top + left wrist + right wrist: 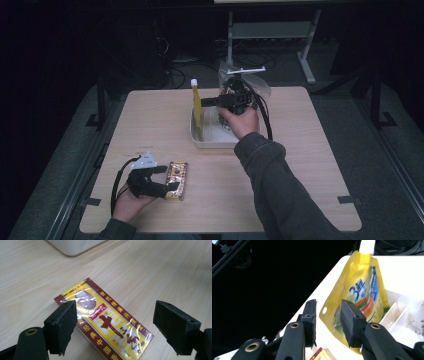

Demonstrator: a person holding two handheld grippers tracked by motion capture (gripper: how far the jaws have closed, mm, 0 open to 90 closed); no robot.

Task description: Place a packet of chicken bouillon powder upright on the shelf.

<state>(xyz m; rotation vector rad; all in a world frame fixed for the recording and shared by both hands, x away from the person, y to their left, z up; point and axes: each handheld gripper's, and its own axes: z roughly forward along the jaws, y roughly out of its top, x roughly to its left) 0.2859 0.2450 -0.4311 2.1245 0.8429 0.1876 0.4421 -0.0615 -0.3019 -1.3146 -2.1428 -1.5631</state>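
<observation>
A yellow spouted pouch [198, 114] with a white cap stands upright at the left end of the white tray [216, 142]. My right gripper [205, 102] hovers level beside the pouch [359, 292], open. In the right gripper view its pads [311, 320] do not press on the pouch, whose lower edge lies just beyond the gap. A flat yellow and red box [176, 180] lies on the table at the front left. My left gripper [167, 180] is open over it. The box [107, 325] lies between the two wide-apart pads [175, 325], untouched on the right side.
A clear plastic bag [247, 82] with dark contents sits behind the tray. Clear packets [404, 315] lie inside the tray. The tray's corner [72, 246] shows beyond the box. Bare wooden tabletop [310, 150] spreads to the right.
</observation>
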